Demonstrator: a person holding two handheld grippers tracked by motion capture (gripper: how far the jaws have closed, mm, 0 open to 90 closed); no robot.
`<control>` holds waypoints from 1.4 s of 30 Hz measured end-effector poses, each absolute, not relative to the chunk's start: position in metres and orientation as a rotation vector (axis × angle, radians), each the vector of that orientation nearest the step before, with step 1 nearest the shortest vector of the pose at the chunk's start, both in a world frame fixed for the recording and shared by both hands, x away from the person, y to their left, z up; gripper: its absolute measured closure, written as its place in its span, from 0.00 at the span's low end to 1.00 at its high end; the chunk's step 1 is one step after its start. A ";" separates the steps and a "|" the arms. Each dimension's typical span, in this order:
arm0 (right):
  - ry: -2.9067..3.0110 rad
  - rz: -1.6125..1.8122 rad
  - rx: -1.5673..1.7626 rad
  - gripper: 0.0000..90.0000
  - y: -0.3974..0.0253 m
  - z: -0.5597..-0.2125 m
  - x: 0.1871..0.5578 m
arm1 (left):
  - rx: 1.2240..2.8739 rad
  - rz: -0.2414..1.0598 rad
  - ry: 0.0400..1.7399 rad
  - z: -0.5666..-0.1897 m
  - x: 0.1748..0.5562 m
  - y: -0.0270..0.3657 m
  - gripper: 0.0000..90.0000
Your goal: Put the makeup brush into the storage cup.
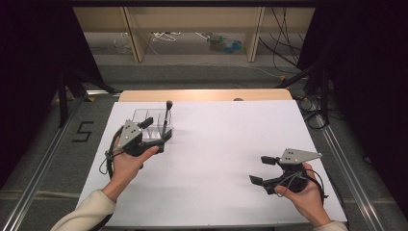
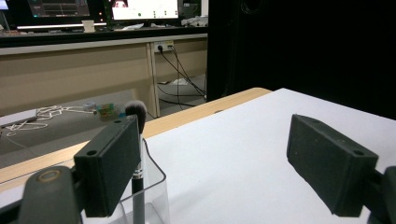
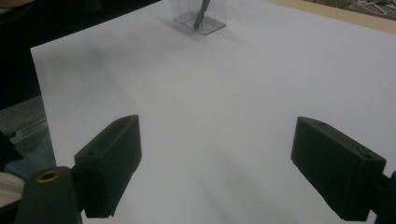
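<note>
Makeup brush (image 1: 167, 118) standing, apparently settled, in clear organizer (image 1: 144, 117); left gripper (image 1: 155, 131) and right gripper (image 1: 262, 169) wide, empty; placement seemingly complete.

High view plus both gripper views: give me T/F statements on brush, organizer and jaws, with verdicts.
1. The makeup brush stands upright in the clear organizer. True.
2. The right gripper is shut on the brush. False: its jaws are wide apart over bare white table, with nothing between them.
3. The left gripper is open beside the organizer. True.
4. The brush lies flat on the table. False: it stands handle down, bristles up.
5. The organizer sits at the table's right side. False: it sits left of centre, toward the far edge, by the left gripper.
</note>
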State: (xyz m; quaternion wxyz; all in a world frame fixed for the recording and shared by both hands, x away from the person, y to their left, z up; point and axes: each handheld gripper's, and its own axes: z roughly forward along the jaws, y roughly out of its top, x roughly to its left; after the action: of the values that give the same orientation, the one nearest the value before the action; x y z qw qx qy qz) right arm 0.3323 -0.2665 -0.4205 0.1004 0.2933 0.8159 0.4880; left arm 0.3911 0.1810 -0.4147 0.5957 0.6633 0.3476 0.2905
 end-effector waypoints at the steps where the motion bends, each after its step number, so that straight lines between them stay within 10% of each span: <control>1: 2.411 1.442 0.867 0.19 -0.267 -0.420 0.332 | 1.546 0.680 0.796 -0.414 0.390 0.182 0.19; 42: 2.411 1.442 0.868 0.19 -0.266 -0.420 0.332 | 1.660 0.786 0.589 -0.410 0.364 0.199 0.19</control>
State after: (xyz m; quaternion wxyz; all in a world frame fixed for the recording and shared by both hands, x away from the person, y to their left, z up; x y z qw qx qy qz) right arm 0.3320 -0.2663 -0.4204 0.1005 0.2938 0.8158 0.4878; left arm 0.3645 0.1987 -0.4099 0.5698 0.7073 0.2508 0.3350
